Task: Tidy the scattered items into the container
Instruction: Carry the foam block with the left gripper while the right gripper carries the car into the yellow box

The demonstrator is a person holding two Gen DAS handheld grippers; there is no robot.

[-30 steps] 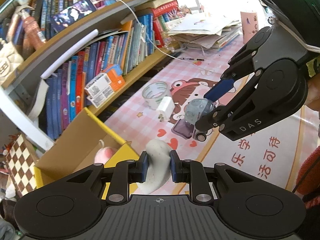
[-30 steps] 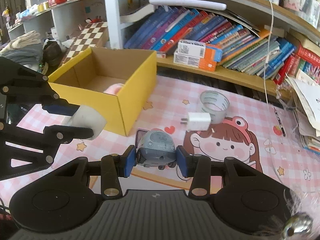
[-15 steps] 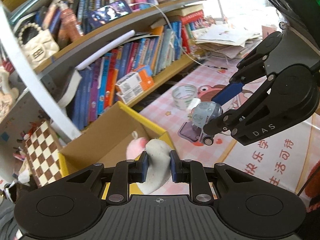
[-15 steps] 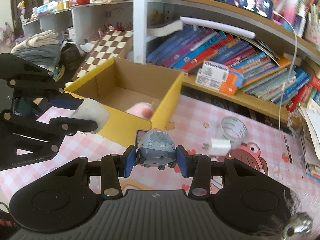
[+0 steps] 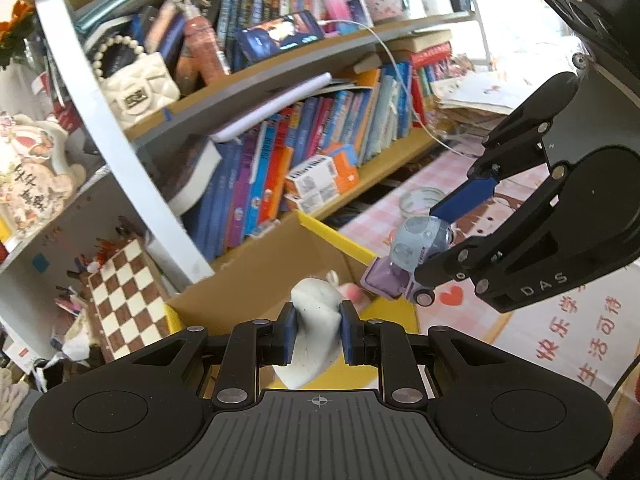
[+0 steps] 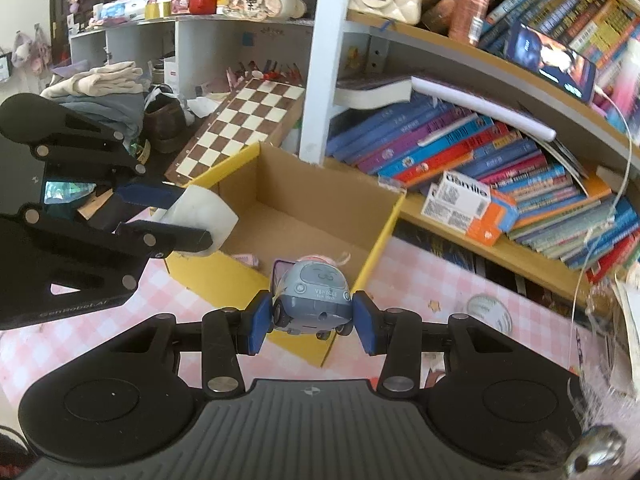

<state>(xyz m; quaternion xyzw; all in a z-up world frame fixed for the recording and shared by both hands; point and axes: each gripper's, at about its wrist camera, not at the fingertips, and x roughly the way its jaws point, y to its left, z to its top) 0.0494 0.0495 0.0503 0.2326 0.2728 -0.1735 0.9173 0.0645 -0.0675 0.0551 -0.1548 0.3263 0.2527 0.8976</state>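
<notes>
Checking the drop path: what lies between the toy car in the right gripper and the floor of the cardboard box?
In the right wrist view, only the box's yellow near wall stands between the toy car and the floor, where a pink toy peeks out.

A yellow cardboard box (image 6: 384, 236) with a plain brown inside sits on a pink-and-white checked tablecloth (image 6: 432, 280). A grey-blue toy car (image 6: 314, 300) is held between blue pads (image 6: 259, 322); a white lump (image 5: 316, 340) sits between another blue pair. Behind stands a brown-and-cream chessboard (image 6: 244, 120).
</notes>
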